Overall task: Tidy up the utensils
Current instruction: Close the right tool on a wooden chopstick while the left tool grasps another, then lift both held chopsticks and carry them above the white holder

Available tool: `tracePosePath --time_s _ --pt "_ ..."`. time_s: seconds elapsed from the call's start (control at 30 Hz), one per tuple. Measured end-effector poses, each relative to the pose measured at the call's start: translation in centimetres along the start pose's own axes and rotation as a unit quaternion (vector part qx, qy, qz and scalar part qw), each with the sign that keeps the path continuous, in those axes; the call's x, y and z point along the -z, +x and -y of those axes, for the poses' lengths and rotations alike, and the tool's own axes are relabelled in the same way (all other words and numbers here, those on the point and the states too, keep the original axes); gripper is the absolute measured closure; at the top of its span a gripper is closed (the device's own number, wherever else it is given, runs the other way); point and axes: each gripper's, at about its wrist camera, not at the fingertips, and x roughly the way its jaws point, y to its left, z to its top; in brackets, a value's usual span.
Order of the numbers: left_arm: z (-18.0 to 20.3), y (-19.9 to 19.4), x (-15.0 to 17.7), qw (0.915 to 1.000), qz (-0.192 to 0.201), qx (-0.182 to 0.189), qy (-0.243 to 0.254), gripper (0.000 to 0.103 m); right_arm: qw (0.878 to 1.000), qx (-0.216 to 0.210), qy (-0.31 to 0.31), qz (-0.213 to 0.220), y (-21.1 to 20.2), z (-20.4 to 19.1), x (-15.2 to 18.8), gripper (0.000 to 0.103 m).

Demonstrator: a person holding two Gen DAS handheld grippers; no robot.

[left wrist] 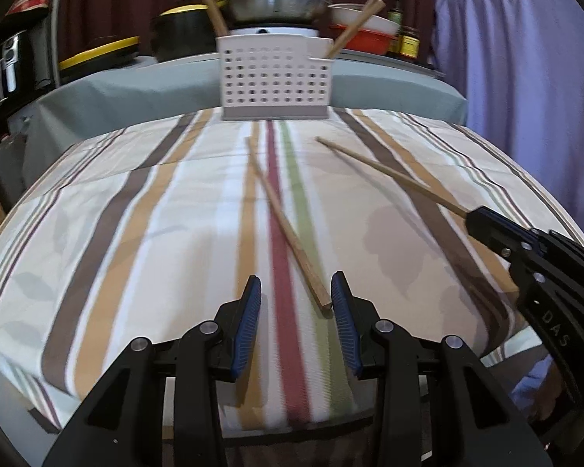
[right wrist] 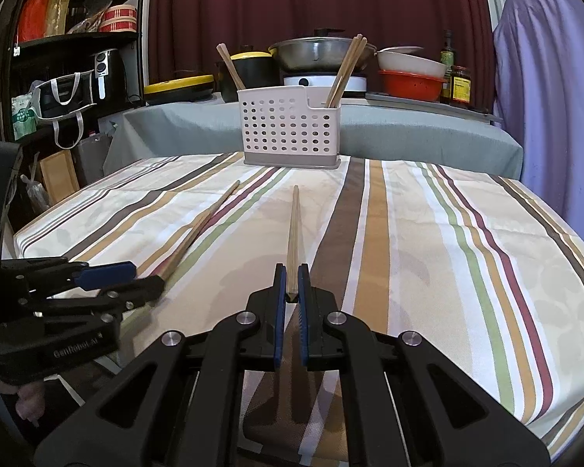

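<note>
Right wrist view: right gripper point(right wrist: 292, 284) jaws pinching chopstick point(right wrist: 292, 229); left gripper point(left wrist: 296, 299) jaws spread, fingertips blurred.

Open striped table point(right wrist: 428, 233) between near edge and white basket point(right wrist: 290, 132) at far edge. Loose chopstick point(left wrist: 286, 222) lying diagonally mid-table. Pots point(right wrist: 319, 52) and bottles point(right wrist: 457, 83) crowded behind basket.

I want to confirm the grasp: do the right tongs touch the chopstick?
Touching. The right wrist view shows the right tongs closed on the chopstick, both blue pads pressing its near end.
</note>
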Motion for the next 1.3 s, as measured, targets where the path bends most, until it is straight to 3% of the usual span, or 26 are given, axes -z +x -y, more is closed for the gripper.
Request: tracePosePath --time_s 0.13,0.4,0.73,1.3 --pt "0.0 -0.1 0.1 1.0 0.0 0.004 -0.001 0.066 1.0 -0.001 -0.001 0.001 -0.1 -0.1 0.0 0.097" --pt "0.5 0.1 0.2 0.9998 0.0 0.018 0.009 0.093 1.0 0.0 -0.001 0.001 -0.2 -0.2 0.0 0.097" --pt "-0.5 -0.3 0.1 0.9997 0.011 0.015 -0.015 0.094 1.0 0.001 -0.005 0.001 -0.2 -0.3 0.0 0.097" --pt "-2.2 -3.2 -1.2 0.9962 0.083 -0.021 -0.018 0.096 1.0 0.011 -0.013 0.02 -1.3 -0.8 -1.1 0.097"
